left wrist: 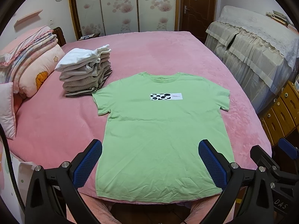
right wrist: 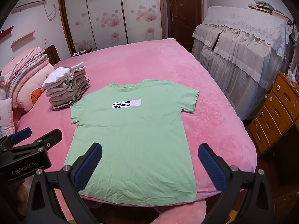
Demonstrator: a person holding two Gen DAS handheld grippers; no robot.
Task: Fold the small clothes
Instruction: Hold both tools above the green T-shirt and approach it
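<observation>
Where pink bed (left wrist: 168, 56) meets wardrobe (left wrist: 119, 7), green T-shirt (left wrist: 160, 130) flat; both grippers apart.

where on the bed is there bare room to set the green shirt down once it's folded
Bare pink bedspread lies beyond the green t-shirt collar toward the wardrobe, and in a strip along its right sleeve to the bed edge. A narrower patch sits left of the shirt body, below the folded stack. It is crowded by the stack, which touches the left sleeve, and the pillows.
</observation>
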